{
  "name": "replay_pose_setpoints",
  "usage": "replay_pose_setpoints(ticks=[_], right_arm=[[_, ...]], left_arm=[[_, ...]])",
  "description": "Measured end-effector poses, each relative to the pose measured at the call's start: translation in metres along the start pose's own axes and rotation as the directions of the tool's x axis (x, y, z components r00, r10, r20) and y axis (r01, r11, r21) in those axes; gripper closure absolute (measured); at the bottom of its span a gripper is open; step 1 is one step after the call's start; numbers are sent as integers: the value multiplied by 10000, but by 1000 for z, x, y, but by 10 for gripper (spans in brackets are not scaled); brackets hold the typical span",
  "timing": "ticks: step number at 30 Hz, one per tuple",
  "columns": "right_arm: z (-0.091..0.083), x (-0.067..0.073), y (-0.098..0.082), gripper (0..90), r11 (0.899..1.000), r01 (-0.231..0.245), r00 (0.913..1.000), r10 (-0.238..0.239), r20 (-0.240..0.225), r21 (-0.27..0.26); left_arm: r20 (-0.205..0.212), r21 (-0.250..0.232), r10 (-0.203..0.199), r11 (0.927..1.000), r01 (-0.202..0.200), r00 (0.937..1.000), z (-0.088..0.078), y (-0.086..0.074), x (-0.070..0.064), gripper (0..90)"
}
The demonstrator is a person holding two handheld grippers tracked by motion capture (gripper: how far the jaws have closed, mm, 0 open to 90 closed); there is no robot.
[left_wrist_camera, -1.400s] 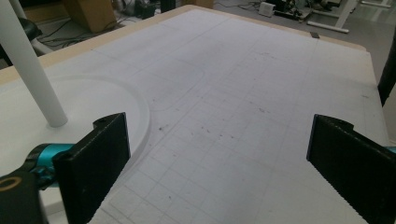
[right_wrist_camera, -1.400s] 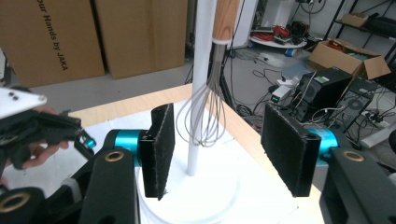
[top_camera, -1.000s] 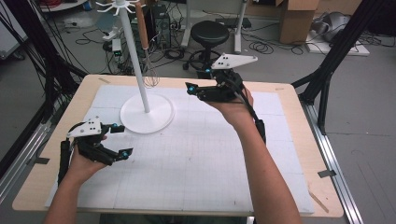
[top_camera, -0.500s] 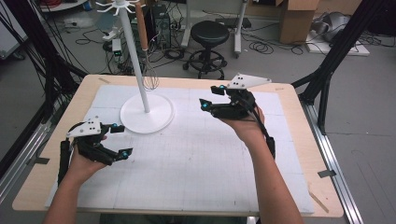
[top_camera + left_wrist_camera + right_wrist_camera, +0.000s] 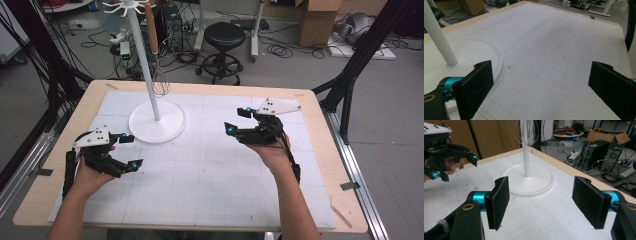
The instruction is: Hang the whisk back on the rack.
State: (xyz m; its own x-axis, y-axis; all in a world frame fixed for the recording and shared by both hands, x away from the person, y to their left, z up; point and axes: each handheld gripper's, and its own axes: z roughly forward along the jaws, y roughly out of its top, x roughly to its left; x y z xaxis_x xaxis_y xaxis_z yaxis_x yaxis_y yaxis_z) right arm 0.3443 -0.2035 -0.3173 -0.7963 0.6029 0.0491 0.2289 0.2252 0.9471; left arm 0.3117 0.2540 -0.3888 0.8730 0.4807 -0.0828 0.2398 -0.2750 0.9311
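Both grippers sat above the white gridded mat (image 5: 210, 175) covering the wooden table (image 5: 320, 165). Left gripper (image 5: 129, 150) was held low near the table's left edge, just off the rim of the stand's round white base (image 5: 172, 127); its jaws stood spread wide with nothing between them, and in the left gripper view bare mat (image 5: 549, 62) showed in the gap, with the base rim (image 5: 496, 53) and the white pole (image 5: 439, 40) beside the left-hand jaw. Right gripper (image 5: 236, 120) was held over the right half of the table, toward the far edge, well apart from the stand and aimed toward it; its jaws had just been opening and stood spread, holding nothing, the grey three-cornered plate (image 5: 277, 106) on top. The right gripper view looked between the two black pads (image 5: 499, 200) at the stand base (image 5: 541, 182) and pole (image 5: 526, 155), with the left gripper (image 5: 454, 166) and its hand off toward the table's near-left side. The stand stood upright in the far-left part of the table, its pole (image 5: 145, 65) rising to a hook crown (image 5: 125, 7). A wire whisk (image 5: 160, 82) with a brown wooden handle (image 5: 152, 30) hung from the crown beside the pole, its wire head clear of the base; whisk wires (image 5: 527, 132) showed at the top of the right gripper view. Neither gripper touched the whisk or the stand
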Motion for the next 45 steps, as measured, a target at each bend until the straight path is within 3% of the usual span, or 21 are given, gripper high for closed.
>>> replay_pose_setpoints(ticks=[10, 19, 26, 34, 45], right_arm=[[3, -1, -31, 226, 9987, -366, 9992, 359, 201, 345], [7, 3, -44, 170, 9963, -148, 9968, 80, 795, 843], [7, 10, -56, 151, 9933, -30, 9902, -131, 1387, 1154], [8, 12, -74, 151, 9900, -170, 9907, -23, 1362, 1402], [7, 11, -80, 151, 9879, -241, 9905, 29, 1373, 1535]], left_arm=[[1, 93, -13, 10000, 13, 10000, 2, -1, 0, 67], [-5, 132, -12, 9999, 12, 10000, 3, -1, 0, 67], [-1, 192, -12, 9998, 12, 10000, 4, -2, 0, 67], [30, 212, 10, 9998, -10, 10000, 6, -2, -1, 67], [49, 216, 25, 9998, -26, 10000, 7, -1, -3, 67]])
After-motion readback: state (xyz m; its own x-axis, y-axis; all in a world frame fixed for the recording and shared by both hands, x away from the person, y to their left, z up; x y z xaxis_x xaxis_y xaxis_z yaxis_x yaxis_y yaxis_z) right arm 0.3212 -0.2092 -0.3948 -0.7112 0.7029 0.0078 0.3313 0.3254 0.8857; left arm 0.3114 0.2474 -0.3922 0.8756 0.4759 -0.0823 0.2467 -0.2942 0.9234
